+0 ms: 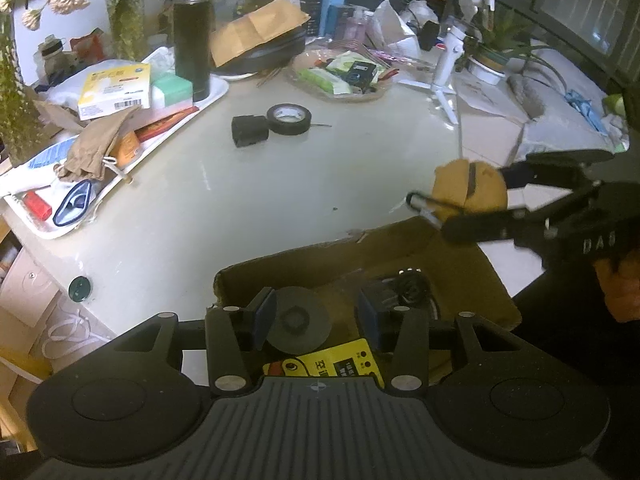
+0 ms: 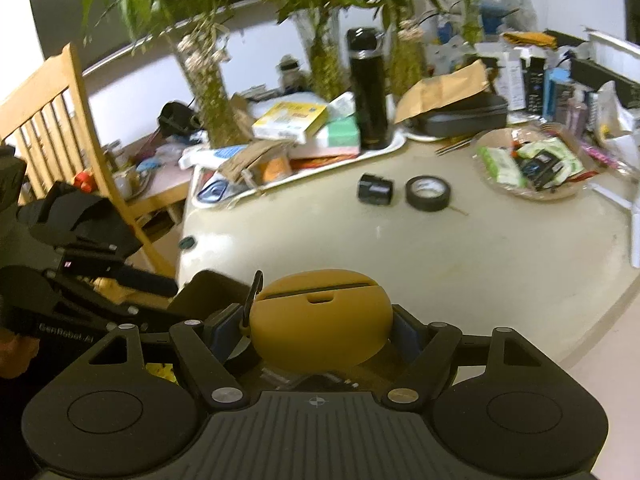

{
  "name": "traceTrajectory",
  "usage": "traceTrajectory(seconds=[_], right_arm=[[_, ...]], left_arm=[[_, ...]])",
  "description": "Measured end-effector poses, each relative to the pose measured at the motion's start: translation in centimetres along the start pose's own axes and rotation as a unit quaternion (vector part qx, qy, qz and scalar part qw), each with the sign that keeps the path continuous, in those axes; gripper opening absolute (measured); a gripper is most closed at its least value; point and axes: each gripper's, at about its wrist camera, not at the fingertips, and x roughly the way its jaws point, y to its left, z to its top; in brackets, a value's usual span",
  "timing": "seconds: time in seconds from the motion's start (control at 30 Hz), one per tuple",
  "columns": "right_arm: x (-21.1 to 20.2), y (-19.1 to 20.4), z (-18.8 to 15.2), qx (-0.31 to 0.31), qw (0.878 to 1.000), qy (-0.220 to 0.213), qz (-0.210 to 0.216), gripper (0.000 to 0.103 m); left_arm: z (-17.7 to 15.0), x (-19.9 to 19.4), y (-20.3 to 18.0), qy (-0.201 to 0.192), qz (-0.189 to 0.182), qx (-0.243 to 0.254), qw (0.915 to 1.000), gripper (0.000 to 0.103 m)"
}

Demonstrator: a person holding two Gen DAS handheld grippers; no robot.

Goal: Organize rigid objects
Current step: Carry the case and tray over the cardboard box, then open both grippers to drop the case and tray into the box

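My right gripper (image 2: 318,328) is shut on a mustard-yellow earbud case (image 2: 320,320) with a carabiner clip; in the left wrist view the case (image 1: 470,190) hangs just above the far edge of an open cardboard box (image 1: 472,276). My left gripper (image 1: 316,316) is open over the box, above a grey round disc (image 1: 298,320), a yellow device (image 1: 336,364) and a black item (image 1: 404,288) inside it. A black tape roll (image 1: 289,119) and a black adapter (image 1: 249,131) lie on the white table (image 1: 240,208); both also show in the right wrist view: the tape roll (image 2: 428,193), the adapter (image 2: 375,189).
A white tray (image 1: 48,216) with boxes, a pouch and a black flask (image 1: 192,36) lines the left. A basket of packets (image 1: 340,76), a white tripod (image 1: 444,72), plants and clutter stand at the back. A wooden chair (image 2: 60,120) stands left of the table.
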Motion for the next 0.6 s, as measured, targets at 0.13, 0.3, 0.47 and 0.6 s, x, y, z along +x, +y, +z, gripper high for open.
traceTrajectory(seconds=[0.13, 0.3, 0.47, 0.6], right_arm=[[0.9, 1.0, -0.3, -0.015, 1.000, 0.020, 0.012, 0.079], [1.8, 2.2, -0.5, -0.047, 0.997, 0.046, 0.038, 0.080], [1.7, 3.5, 0.5, -0.099, 0.994, 0.037, 0.039, 0.095], [1.3, 3.4, 2.2, -0.108, 0.994, 0.022, 0.021, 0.103]], left_arm=[[0.4, -0.2, 0.4, -0.010, 0.006, -0.010, 0.9999, 0.044], [1.5, -0.4, 0.8, -0.028, 0.016, -0.018, 0.9993, 0.044], [3.0, -0.8, 1.4, -0.044, 0.027, -0.021, 0.9984, 0.044], [4.0, -1.4, 1.6, -0.058, 0.039, -0.025, 0.9972, 0.044]])
